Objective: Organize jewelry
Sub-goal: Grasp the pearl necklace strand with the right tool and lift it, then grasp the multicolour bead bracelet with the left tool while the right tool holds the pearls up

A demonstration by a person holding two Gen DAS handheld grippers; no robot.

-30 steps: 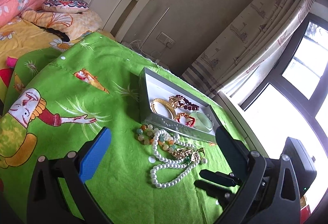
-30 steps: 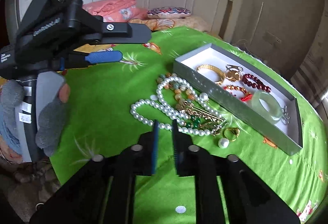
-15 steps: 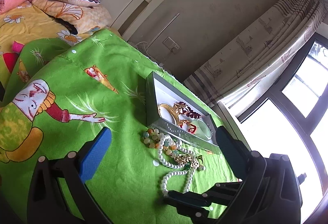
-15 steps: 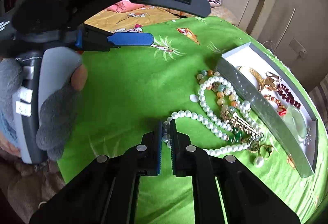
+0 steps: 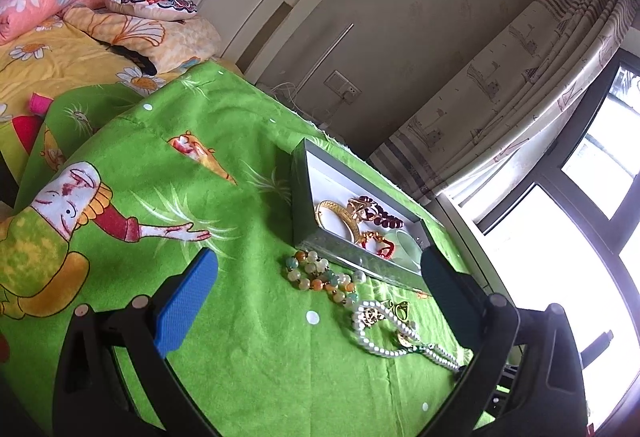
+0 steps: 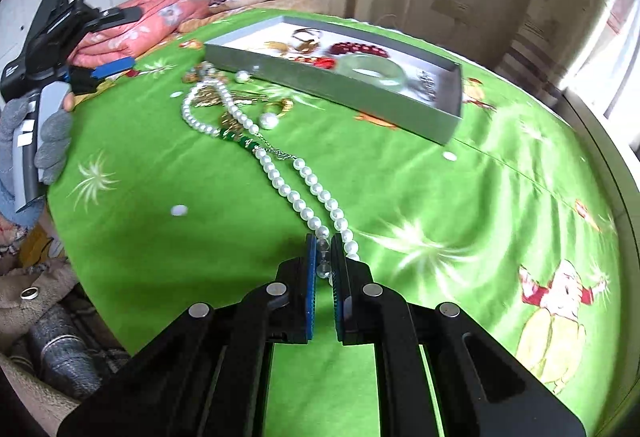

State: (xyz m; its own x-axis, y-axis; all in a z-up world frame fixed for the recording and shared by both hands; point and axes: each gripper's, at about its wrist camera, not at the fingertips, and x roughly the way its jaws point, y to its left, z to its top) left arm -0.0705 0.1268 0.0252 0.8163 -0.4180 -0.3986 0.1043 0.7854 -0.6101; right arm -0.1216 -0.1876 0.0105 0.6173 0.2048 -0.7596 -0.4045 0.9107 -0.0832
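A white pearl necklace (image 6: 280, 177) lies stretched over the green cloth. My right gripper (image 6: 323, 249) is shut on its near end. The necklace runs back into a tangle of gold pieces and green beads (image 6: 232, 117); it also shows in the left wrist view (image 5: 384, 337). A grey jewelry box (image 6: 332, 85) holds bangles, a red bead bracelet and a jade bangle (image 6: 372, 71); the box shows in the left wrist view too (image 5: 320, 237). A multicolour bead bracelet (image 5: 320, 277) lies in front of the box. My left gripper (image 5: 316, 297) is open and empty, above the cloth.
A loose pearl and a gold ring (image 6: 276, 113) lie near the box. The green cartoon cloth (image 5: 160, 197) covers a round table beside a bed with pillows (image 5: 152, 1). A curtain and window (image 5: 560, 117) stand at the right. Bags sit on the floor (image 6: 48, 337).
My right gripper has pulled the pearl necklace's end toward the near edge, stretching it out of the pile. The left gripper has drawn back a little and stays open.
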